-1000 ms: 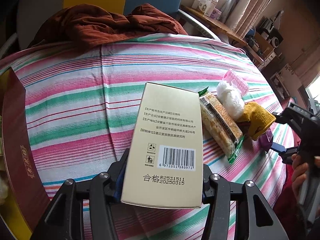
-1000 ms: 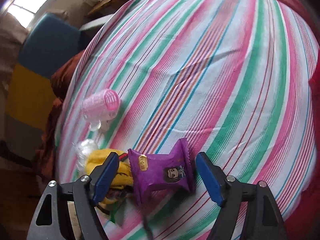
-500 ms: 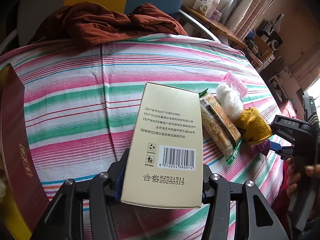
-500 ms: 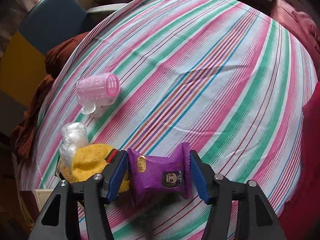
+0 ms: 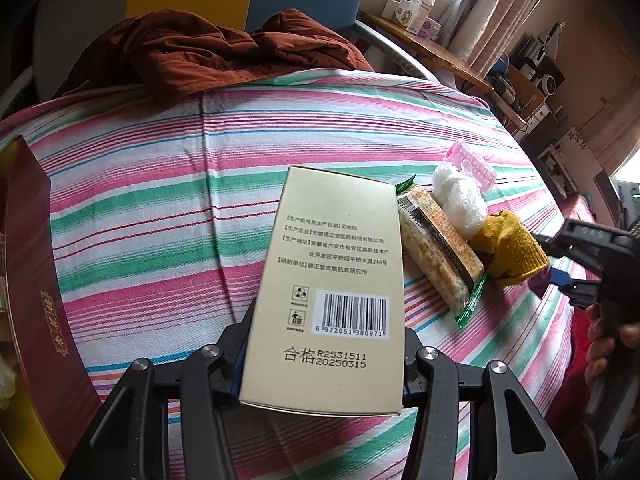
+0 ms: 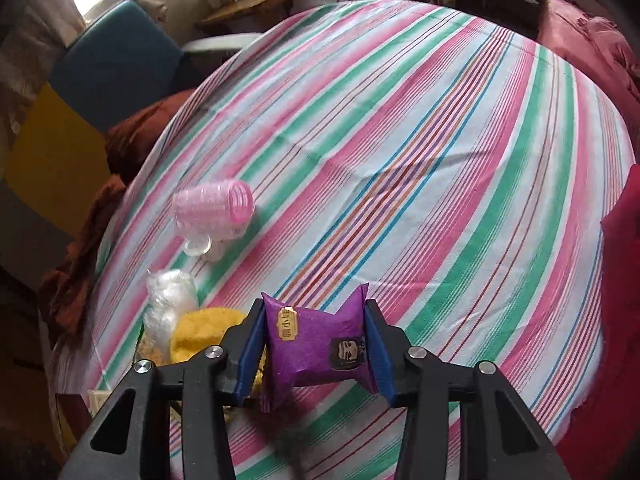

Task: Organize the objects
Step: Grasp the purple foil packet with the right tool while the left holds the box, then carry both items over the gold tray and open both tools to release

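Observation:
My left gripper (image 5: 325,360) holds a tall beige box (image 5: 332,272) with a barcode upright over the striped sheet (image 5: 160,208), its jaws closing a little tighter on it. In the right wrist view, my right gripper (image 6: 316,340) has its jaws closing on a purple snack packet (image 6: 308,360). Both blue pads (image 6: 250,344) press into the packet's sides. Just left of it lie a yellow knit piece (image 6: 200,332), a clear plastic wad (image 6: 170,300) and a pink hair roller (image 6: 216,208). A cracker pack (image 5: 436,256) lies beside the box.
A dark red gift box (image 5: 32,280) stands at the left edge of the bed. A rust-brown jacket (image 5: 200,48) is heaped at the head. Striped sheet (image 6: 440,160) stretches bare to the right, with red bedding (image 6: 624,320) past its edge. A hand (image 5: 600,344) grips the right tool.
My right gripper's jaws came in from wide apart and now pinch the purple packet, and its view has swung a little. My left gripper and the box stayed put.

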The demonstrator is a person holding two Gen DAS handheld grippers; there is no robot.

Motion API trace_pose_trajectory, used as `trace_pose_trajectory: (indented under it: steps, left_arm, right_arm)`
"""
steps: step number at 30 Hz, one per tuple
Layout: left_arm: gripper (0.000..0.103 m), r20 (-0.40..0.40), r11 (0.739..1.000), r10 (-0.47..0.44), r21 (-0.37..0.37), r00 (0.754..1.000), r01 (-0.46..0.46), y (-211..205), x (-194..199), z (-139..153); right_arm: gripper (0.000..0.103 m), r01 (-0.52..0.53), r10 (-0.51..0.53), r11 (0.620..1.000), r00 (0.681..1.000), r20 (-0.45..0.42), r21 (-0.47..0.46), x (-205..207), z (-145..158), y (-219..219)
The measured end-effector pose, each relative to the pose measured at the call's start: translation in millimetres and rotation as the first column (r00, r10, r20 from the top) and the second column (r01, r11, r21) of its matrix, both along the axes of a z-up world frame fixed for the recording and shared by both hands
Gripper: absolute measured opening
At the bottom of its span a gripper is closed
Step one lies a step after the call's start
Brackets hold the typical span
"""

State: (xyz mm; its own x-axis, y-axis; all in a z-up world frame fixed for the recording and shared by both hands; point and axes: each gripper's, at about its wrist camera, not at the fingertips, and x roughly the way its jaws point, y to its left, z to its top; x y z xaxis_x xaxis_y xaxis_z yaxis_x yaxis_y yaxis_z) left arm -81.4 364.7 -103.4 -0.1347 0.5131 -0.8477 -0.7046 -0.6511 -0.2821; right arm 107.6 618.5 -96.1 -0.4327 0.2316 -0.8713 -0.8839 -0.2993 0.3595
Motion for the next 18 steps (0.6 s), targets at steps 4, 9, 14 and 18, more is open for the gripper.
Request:
trace_pose_trajectory:
  steps: [4,9,14,18]
  left_arm:
    - [0.052,0.005,1.0,0.006,0.012,1.0,-0.006,-1.4,-1.7,1.8]
    - [0.052,-0.014,0.999,0.014,0.041,1.0,-0.013,-11.7,-0.6,16.9]
    - [0.052,-0.066,0.992,0.034,0.12,0.997,-0.026,-45.7,6.8,54.6]
    - [0.052,-0.101,0.984,0.102,0.155,0.99,-0.086,-85.7,8.4,77.8]
  right_arm:
    - [0.047,0.011,-0.006,0.999,0.995,-0.098,0.052,8.3,14.4,-1.8]
    - [0.047,-0.024,0.067,0.977,0.978,-0.199,0.211,9.4,43.2,-7.7]
    - [0.047,-0.182,0.247,0.941,0.945,-0.215,0.285,-33.6,78.9,-52.1]
    - [0.047,-0.357,0.417,0.893,0.886,-0.205,0.274,-79.7,82.8,-96.6]
